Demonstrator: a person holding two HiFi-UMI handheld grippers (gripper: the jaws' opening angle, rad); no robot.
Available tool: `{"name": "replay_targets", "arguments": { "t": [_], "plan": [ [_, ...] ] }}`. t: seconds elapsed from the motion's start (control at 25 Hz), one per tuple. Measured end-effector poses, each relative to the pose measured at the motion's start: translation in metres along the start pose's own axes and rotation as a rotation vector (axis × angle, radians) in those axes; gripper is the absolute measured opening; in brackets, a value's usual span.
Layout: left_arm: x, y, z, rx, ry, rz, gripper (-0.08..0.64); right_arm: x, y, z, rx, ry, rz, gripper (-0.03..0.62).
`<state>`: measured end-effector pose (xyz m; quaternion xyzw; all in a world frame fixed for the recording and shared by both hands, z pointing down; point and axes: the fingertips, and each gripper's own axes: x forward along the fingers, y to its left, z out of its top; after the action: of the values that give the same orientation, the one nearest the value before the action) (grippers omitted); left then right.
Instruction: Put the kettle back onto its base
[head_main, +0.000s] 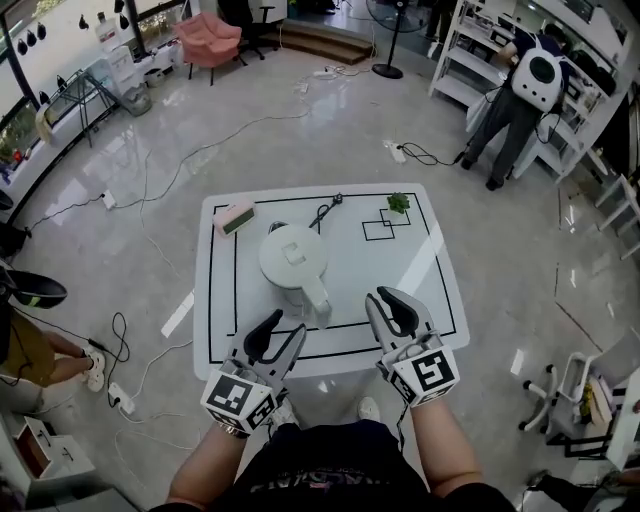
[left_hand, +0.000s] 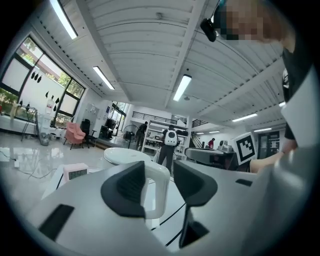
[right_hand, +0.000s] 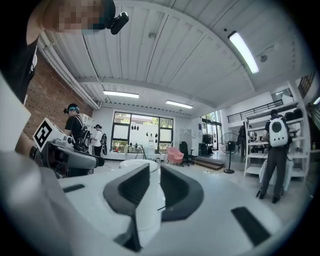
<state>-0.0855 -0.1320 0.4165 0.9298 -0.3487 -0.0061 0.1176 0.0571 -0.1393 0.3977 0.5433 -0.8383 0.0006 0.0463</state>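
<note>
The white kettle (head_main: 290, 255) stands in the middle of the white table (head_main: 420, 270), its handle (head_main: 318, 300) turned toward me. I cannot make out its base; a black cord (head_main: 325, 212) lies behind it. My left gripper (head_main: 285, 325) hovers at the table's front edge, just short of the handle and to its left, jaws apart and empty. In the left gripper view the handle (left_hand: 161, 175) shows beyond the gap of the left gripper (left_hand: 159, 182). My right gripper (head_main: 382, 300) is right of the handle, jaws narrowly apart and empty. The right gripper (right_hand: 155, 187) looks at the kettle (right_hand: 140, 164).
A small pink clock (head_main: 235, 216) sits at the table's back left, a little green plant (head_main: 399, 203) at the back right beside drawn black squares. Cables and a power strip (head_main: 120, 400) lie on the floor. A person with a white backpack (head_main: 535, 80) stands at shelves far right.
</note>
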Motion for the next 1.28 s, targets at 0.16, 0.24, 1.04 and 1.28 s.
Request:
{"name": "replay_targets", "arguments": {
  "t": [0.16,0.24,1.04,1.28],
  "plan": [
    [0.01,-0.02,0.0,-0.001,-0.035,0.099,0.005,-0.005,-0.022,-0.005,0.023,-0.008,0.089,0.002],
    [0.017,-0.035,-0.004,0.003,-0.038,0.144,0.005,-0.011,-0.032,-0.008,0.03,-0.008,0.14,0.002],
    [0.012,-0.155,-0.041,-0.024,-0.048,0.468,0.005,-0.089,-0.04,-0.028,0.028,0.044,0.5,0.002],
    [0.004,-0.163,-0.041,-0.011,-0.046,0.458,0.005,-0.1,-0.029,-0.027,0.025,0.042,0.505,0.002]
  ]
}}
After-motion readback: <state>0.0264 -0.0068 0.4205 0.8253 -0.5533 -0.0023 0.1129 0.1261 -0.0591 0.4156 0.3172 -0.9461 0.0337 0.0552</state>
